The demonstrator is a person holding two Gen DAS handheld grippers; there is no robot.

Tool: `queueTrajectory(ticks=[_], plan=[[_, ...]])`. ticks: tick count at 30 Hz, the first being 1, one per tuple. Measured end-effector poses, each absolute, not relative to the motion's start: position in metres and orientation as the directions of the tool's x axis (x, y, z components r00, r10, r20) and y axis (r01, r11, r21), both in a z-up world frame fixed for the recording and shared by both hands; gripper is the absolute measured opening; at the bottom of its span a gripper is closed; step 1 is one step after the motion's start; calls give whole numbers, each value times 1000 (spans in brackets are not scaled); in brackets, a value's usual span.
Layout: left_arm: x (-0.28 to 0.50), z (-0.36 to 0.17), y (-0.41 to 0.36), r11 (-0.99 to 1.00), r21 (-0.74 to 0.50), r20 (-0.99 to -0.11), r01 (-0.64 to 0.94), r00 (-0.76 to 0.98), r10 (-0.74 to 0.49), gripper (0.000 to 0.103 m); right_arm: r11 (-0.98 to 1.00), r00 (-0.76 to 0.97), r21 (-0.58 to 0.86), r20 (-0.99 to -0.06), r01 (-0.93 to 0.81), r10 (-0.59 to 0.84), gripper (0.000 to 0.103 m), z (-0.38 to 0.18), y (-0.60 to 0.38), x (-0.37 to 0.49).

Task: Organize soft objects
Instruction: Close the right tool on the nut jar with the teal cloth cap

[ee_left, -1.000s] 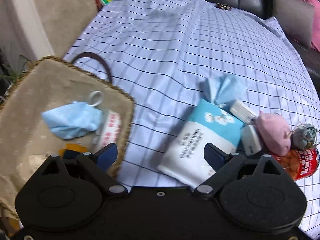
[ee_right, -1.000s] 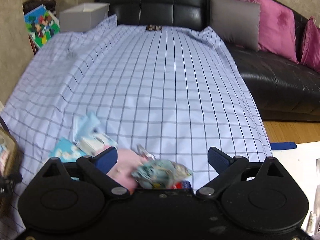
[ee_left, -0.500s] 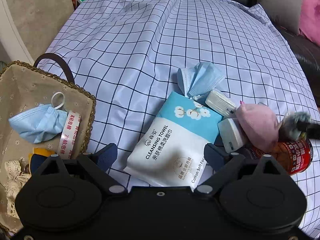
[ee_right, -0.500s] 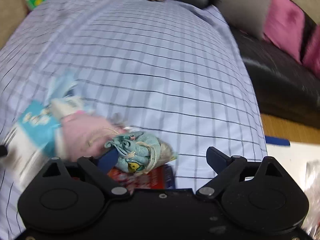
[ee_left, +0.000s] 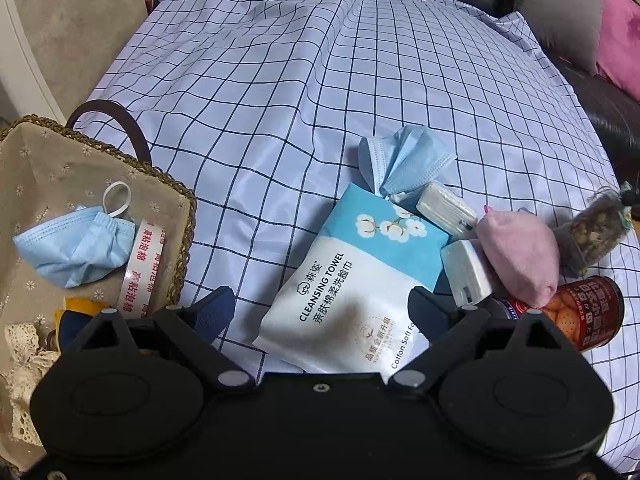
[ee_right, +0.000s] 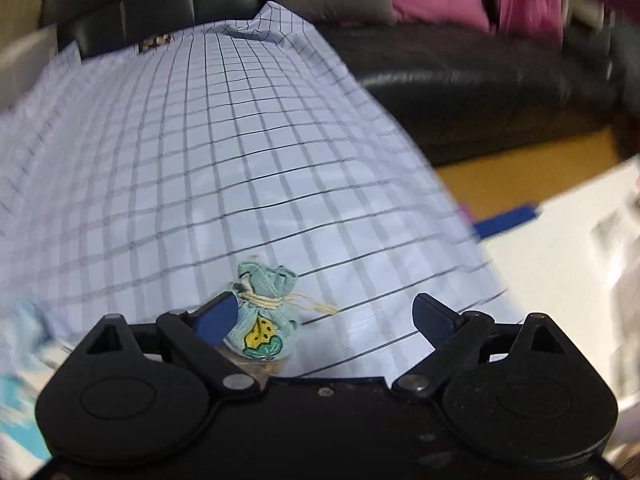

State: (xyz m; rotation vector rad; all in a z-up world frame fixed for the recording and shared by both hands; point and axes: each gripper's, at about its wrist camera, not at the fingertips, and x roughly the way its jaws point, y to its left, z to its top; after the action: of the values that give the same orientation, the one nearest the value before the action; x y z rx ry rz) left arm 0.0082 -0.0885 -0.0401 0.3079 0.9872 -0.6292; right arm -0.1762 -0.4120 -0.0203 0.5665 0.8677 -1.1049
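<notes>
Left wrist: left tongs point(ee_left: 320, 312) apart over cleansing towel pack point(ee_left: 352, 288); lined basket point(ee_left: 176, 216) at 9 o'clock.
Right wrist: right tongs point(ee_right: 326, 318) apart, tied blue sachet point(ee_right: 262, 316) against the left pad, on checked tabletop point(ee_right: 240, 160).

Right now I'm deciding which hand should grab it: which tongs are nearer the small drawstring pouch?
Right. The right tongs straddle the drawstring pouch, beside one finger. The left tongs hover over the cleansing towel pack, well away from it.
</notes>
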Motion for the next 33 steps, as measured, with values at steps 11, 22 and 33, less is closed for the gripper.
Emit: queueTrajectory(ticks=[11, 22, 33], plan=[[8, -45, -93, 776, -38, -855, 629, 381, -351, 91, 300, 275, 142, -842, 943, -465, 96, -32, -426, -169], [15, -47, -92, 793, -42, -856, 608, 387, -342, 91, 397, 111, -53, -918, 916, -380, 95, -80, -422, -113], [12, -48, -98, 781, -54, -859, 622, 370, -355, 91, 495, 155, -54, -915, 867, -373, 47, -63, -413, -109]])
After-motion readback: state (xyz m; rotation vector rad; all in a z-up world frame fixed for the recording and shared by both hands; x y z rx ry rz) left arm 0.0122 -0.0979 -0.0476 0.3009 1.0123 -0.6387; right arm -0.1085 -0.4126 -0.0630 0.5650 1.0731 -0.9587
